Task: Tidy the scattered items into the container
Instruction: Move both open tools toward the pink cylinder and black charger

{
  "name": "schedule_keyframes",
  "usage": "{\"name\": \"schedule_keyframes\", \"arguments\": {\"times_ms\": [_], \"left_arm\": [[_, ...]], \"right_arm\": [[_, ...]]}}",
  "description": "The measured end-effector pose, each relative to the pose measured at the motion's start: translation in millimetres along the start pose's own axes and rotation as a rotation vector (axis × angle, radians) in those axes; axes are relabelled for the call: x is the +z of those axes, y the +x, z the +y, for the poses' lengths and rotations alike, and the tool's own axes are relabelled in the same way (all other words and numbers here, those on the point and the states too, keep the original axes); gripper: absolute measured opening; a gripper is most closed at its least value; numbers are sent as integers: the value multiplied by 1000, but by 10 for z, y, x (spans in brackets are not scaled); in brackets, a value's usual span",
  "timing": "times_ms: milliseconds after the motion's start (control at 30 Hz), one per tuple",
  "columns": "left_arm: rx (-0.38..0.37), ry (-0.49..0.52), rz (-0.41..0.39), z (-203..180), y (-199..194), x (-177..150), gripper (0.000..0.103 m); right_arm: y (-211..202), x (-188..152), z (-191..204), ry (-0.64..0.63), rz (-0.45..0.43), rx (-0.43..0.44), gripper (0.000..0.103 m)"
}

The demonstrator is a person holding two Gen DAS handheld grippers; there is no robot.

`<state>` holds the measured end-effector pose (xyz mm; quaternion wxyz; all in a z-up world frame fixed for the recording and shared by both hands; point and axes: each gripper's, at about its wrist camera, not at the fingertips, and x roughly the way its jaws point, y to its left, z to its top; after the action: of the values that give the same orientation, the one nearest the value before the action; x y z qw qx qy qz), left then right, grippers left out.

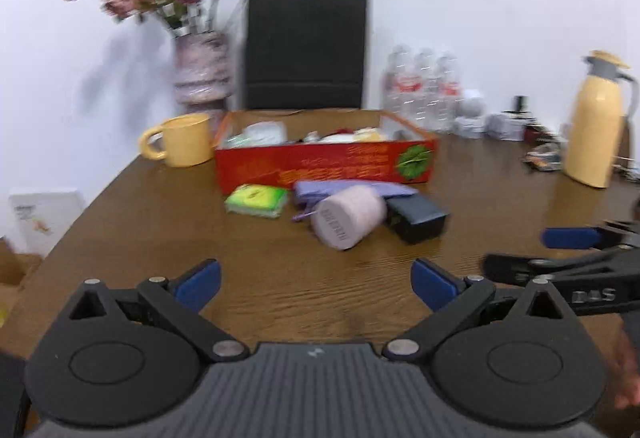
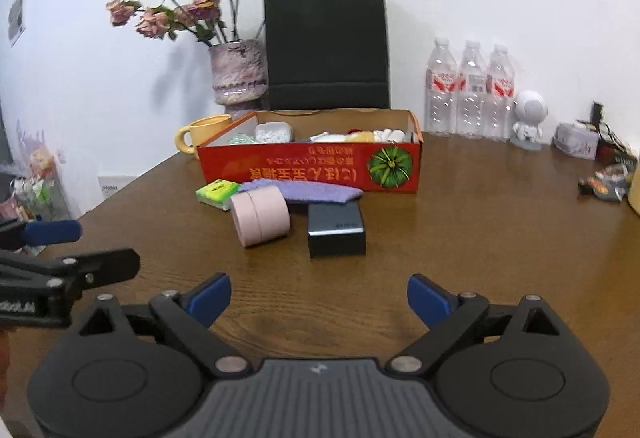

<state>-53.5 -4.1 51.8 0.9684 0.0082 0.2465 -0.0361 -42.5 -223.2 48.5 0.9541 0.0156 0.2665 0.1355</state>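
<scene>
Because four loose things lie at frame centre before the red box (image 2: 308,168), I hold both the left gripper (image 1: 316,284) and the right gripper (image 2: 319,298) spread wide and empty, ready for the pink roll (image 2: 260,216).

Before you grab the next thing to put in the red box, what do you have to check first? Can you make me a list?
1. Right gripper open and empty: ok.
2. Left gripper open and empty: ok.
3. Things left outside the box: pink cylinder, dark case, purple cloth, green pack: not ok, still to tidy.
4. Path across the table to them free: ok.
5. Room left in the box: cannot tell.
</scene>
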Motion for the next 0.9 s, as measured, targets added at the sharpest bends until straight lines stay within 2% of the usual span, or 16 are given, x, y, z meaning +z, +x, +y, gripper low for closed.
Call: {"name": "schedule_keyframes", "arguments": {"times_ms": [133,300,500,567,667,900], "left_arm": [[20,-3,43,-11,158,-103,103],[12,21,83,-36,304,-209,103],[34,23,159,-18,439,-318,103],[37,15,185,-9,469,-329,103],[31,5,192,10,466,-339,103],[27,0,197,22,468,-341,103]], "right_arm": [[172,-115,-19,11,37,-46,95],[323,-213,42,-44,69,-114,95],[418,-246,68,-60,108,-119,96],[437,-250,47,-46,123,-114,99],[475,-259,-7,-4,154,-121,102],[463,-274,-53,26,148,-126,103]]}}
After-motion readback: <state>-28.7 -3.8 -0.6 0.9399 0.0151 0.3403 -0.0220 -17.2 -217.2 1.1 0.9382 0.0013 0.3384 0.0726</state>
